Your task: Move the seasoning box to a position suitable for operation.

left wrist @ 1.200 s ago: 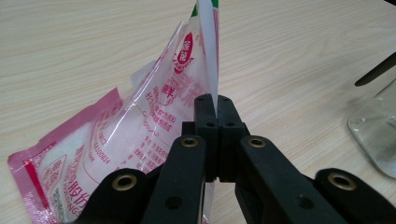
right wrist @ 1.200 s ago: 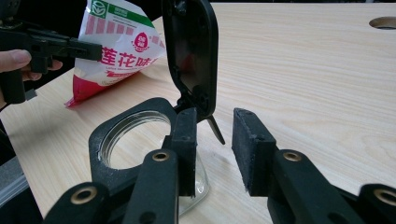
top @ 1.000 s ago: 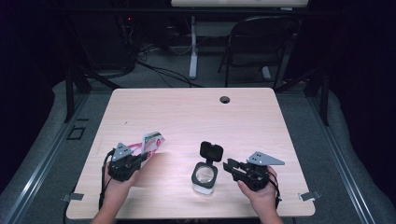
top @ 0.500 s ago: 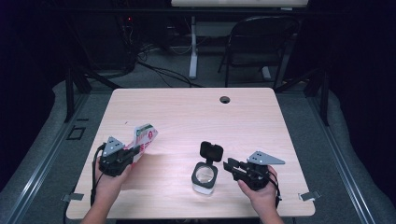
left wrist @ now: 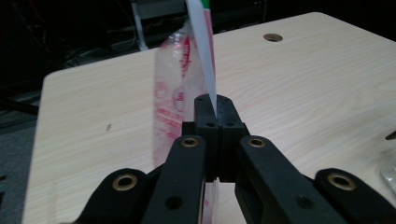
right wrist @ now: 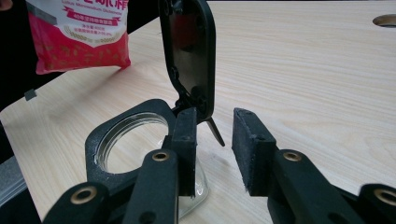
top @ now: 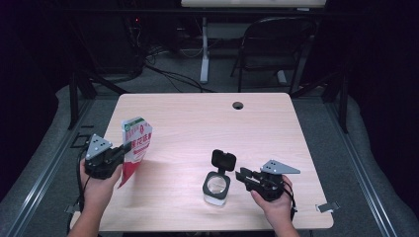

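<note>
Red-and-white, with a green patch at its top, the snack pouch (top: 134, 148) hangs clear above the wooden table (top: 197, 123), pinched by its edge between the closed jaws of the left gripper (top: 122, 149). In the left gripper view the pads meet tight on the thin white edge of the pouch (left wrist: 187, 79). The glass jar (top: 216, 187) stands on the table well to the right of the pouch, its black hinged lid (top: 224, 159) flipped up and standing open. Just right of the jar, the right gripper (top: 242, 177) rests with its jaws parted; one pad seems to touch the jar's black collar (right wrist: 100, 140), though the angle leaves that uncertain.
</note>
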